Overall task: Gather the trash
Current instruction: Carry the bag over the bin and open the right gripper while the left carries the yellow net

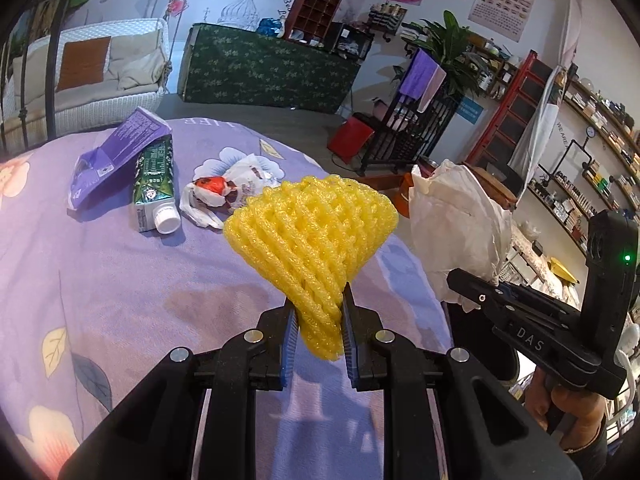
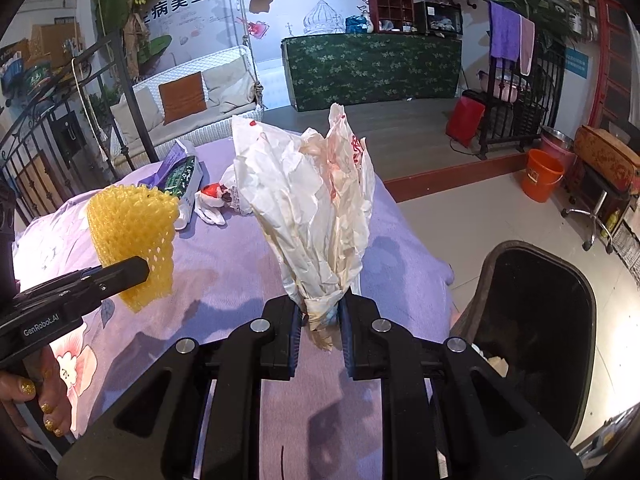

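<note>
Both views are bright and evenly lit, with soft daylight-like light filling the room. In the right wrist view the pale tiled floor (image 2: 448, 220) looks washed out, and the far left edge of the lilac flowered bedsheet (image 2: 248, 280) blooms almost white. In both views soft, blurred shadows lie on that sheet below the held things. The yellow foam fruit net (image 1: 308, 236) glows saturated and slightly overexposed at its top. Fisheye distortion bends the wall shelves (image 1: 600, 148) into curves, and black vignetting fills the corners. The centre is sharp; the black gripper bodies at the bottom edges are slightly soft, and far wall posters are smeared.
</note>
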A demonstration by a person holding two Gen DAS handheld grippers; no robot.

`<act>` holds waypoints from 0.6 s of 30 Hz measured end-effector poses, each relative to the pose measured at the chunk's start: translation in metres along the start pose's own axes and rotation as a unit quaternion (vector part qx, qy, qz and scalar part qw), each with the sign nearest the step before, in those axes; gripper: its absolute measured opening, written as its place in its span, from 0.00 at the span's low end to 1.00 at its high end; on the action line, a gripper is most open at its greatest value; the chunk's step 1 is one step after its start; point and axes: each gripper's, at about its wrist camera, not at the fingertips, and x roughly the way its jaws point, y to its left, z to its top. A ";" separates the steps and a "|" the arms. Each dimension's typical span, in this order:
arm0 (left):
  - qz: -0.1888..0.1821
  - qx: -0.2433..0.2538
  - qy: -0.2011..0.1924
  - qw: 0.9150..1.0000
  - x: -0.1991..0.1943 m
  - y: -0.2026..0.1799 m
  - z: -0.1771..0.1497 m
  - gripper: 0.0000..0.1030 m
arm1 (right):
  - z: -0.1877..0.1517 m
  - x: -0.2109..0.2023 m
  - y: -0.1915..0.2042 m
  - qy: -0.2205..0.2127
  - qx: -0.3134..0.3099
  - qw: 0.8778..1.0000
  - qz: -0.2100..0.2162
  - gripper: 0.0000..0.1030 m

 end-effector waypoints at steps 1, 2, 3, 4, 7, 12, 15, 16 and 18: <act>-0.002 0.001 0.000 1.000 -0.001 -0.001 -0.002 0.19 | -0.003 -0.004 -0.001 -0.001 0.002 1.000 -0.001 0.17; -0.005 0.001 0.001 1.000 0.000 -0.002 -0.003 0.19 | -0.005 -0.008 -0.004 -0.003 0.005 1.000 -0.004 0.17; -0.007 0.002 0.002 1.000 0.000 -0.004 -0.004 0.19 | -0.008 -0.012 -0.009 -0.006 0.010 1.000 -0.007 0.17; -0.009 0.004 0.003 1.000 -0.001 -0.005 -0.005 0.19 | -0.012 -0.016 -0.012 -0.007 0.013 1.000 -0.009 0.17; -0.018 0.012 0.004 1.000 0.000 -0.014 -0.008 0.19 | -0.019 -0.025 -0.025 -0.010 0.025 0.999 -0.021 0.17; -0.041 0.030 0.012 0.999 0.006 -0.034 -0.011 0.19 | -0.029 -0.040 -0.052 -0.014 0.052 0.997 -0.051 0.17; -0.054 0.045 0.018 0.997 0.012 -0.051 -0.013 0.19 | -0.034 -0.046 -0.073 -0.016 0.073 0.995 -0.073 0.17; -0.058 0.049 0.020 0.997 0.014 -0.055 -0.014 0.19 | -0.036 -0.049 -0.081 -0.017 0.082 0.993 -0.078 0.17; -0.068 0.061 0.025 0.996 0.019 -0.066 -0.015 0.19 | -0.040 -0.052 -0.096 -0.019 0.100 0.991 -0.092 0.17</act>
